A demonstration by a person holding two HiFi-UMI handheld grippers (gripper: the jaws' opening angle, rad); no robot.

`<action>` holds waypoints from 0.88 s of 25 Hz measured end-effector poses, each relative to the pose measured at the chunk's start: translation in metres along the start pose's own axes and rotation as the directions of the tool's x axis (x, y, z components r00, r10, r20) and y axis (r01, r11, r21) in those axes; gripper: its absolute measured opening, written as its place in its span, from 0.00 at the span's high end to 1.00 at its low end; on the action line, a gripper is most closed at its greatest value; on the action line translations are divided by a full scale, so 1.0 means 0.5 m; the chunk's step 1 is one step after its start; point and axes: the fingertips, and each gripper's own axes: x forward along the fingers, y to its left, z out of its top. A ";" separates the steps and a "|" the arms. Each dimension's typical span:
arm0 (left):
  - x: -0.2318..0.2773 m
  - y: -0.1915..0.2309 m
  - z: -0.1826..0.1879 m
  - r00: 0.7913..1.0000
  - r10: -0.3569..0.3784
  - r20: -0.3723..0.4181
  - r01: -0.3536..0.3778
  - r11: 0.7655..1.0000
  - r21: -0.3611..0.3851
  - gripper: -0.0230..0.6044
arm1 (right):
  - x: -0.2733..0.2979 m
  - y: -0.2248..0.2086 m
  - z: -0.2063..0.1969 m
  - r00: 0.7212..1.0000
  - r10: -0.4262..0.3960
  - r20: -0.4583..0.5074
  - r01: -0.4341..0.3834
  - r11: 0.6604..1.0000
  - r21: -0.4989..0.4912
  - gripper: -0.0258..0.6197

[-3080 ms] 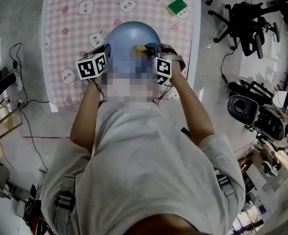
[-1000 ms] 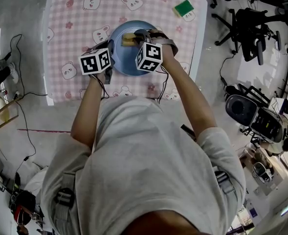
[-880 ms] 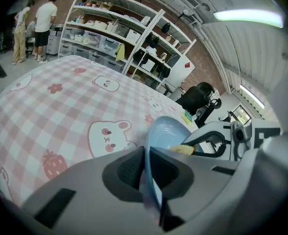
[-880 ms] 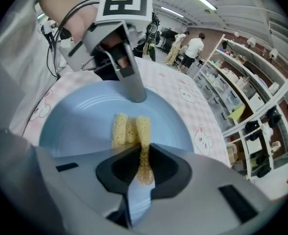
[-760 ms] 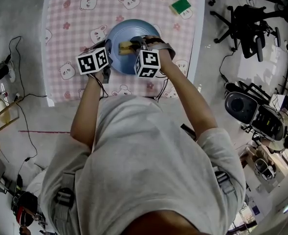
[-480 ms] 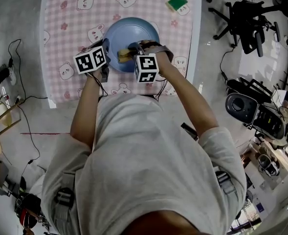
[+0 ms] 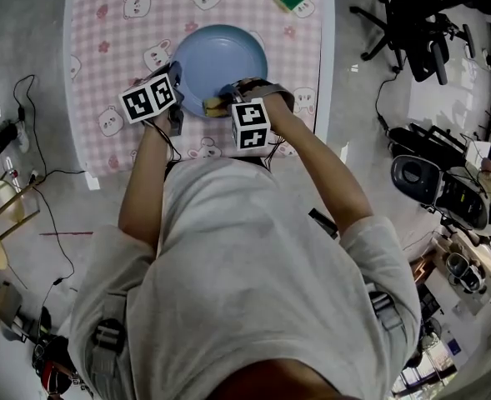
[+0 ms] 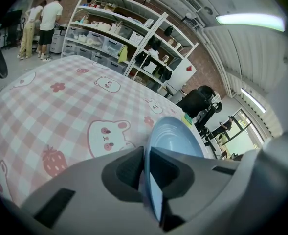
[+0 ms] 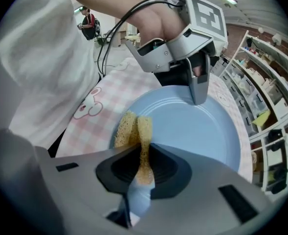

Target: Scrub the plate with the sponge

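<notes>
While the left tongs (image 8: 146,156), just loosening slightly, pinch the plate (image 7: 220,57) rim, I'd press the sponge (image 9: 130,129) clamped in the right tongs (image 9: 143,158) flatter.

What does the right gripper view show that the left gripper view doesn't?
Only the right gripper view: the yellow sponge pinched by the right gripper at the edge of the blue plate, and the left gripper from outside. Only the left gripper view: shelves, two people far off, and the plate's rim between its jaws, which have just been opening. Both: the plate and pink bear tablecloth.
</notes>
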 end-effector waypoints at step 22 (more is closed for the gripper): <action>-0.002 -0.072 0.024 0.992 -0.126 0.000 0.125 0.985 0.122 0.89 | -0.054 -0.361 -0.123 0.930 -0.346 -0.122 0.342 0.696 0.631 0.87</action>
